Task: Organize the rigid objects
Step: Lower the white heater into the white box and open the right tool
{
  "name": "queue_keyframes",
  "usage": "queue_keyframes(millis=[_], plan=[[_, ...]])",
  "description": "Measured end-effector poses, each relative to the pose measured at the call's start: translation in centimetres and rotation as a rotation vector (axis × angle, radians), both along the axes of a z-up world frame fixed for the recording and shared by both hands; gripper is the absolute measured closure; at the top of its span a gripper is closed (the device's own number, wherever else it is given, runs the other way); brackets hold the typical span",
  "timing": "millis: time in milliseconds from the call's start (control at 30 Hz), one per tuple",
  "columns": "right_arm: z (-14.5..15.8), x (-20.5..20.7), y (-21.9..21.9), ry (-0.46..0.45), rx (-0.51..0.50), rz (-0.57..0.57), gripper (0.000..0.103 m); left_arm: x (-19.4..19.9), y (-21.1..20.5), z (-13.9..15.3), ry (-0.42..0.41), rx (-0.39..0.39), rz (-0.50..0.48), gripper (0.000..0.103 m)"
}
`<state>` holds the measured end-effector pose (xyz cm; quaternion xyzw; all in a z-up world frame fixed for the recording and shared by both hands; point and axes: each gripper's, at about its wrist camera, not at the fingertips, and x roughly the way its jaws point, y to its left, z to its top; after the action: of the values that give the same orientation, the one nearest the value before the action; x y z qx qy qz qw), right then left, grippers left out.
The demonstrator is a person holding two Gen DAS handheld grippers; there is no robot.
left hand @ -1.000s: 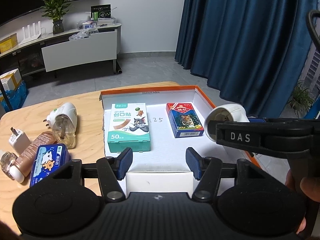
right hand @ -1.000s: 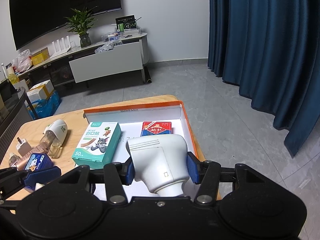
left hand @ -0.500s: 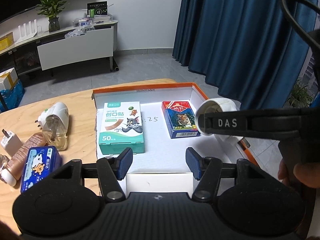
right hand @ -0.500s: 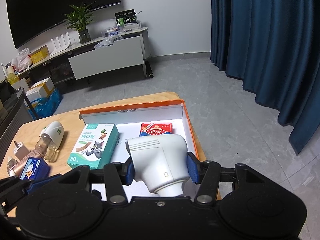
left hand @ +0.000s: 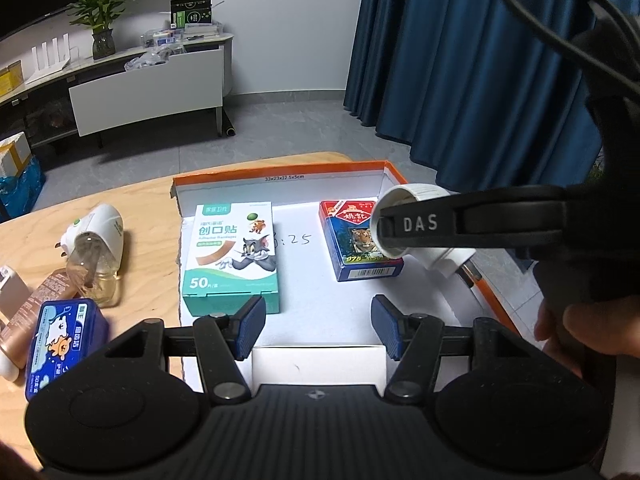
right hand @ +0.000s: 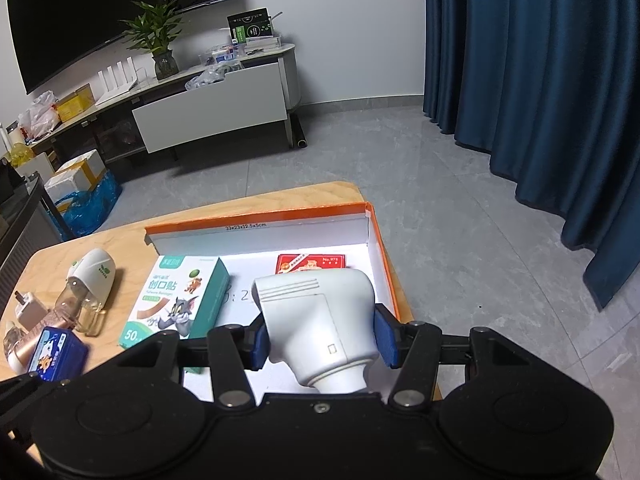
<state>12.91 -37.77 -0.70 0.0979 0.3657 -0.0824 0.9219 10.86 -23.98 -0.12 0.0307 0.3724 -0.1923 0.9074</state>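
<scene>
My right gripper is shut on a white plug-in device and holds it over the right side of the orange-rimmed white box. In the left wrist view the device hangs just right of the playing-card box. A green bandage box lies in the box at the left. My left gripper is open and empty above the box's near wall.
On the wooden table left of the box lie a white vaporizer with a glass bottle, a blue tin, a rose-gold tube and a white charger. The table edge runs just right of the box.
The right gripper has carried the white device forward and lower over the box's right side. The left gripper has shifted slightly, staying open.
</scene>
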Motion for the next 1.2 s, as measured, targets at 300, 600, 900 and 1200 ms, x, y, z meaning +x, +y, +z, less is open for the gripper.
queue_keyframes(millis=[300, 600, 900, 1200], plan=[[-0.3, 1.3, -0.4, 0.016, 0.001, -0.001, 0.040, 0.7, -0.9, -0.1, 0.003, 0.003, -0.004, 0.043], [-0.4, 2.0, -0.9, 0.025, 0.003, -0.005, 0.035, 1.4, -1.3, -0.3, 0.016, -0.018, -0.023, 0.043], [1.2, -0.1, -1.4, -0.014, 0.010, -0.016, 0.032, 0.8, -1.1, -0.3, 0.048, -0.058, -0.057, 0.036], [3.6, -3.2, -0.7, -0.094, 0.006, -0.032, 0.027, -0.9, -0.1, 1.4, 0.017, -0.063, -0.046, 0.016]])
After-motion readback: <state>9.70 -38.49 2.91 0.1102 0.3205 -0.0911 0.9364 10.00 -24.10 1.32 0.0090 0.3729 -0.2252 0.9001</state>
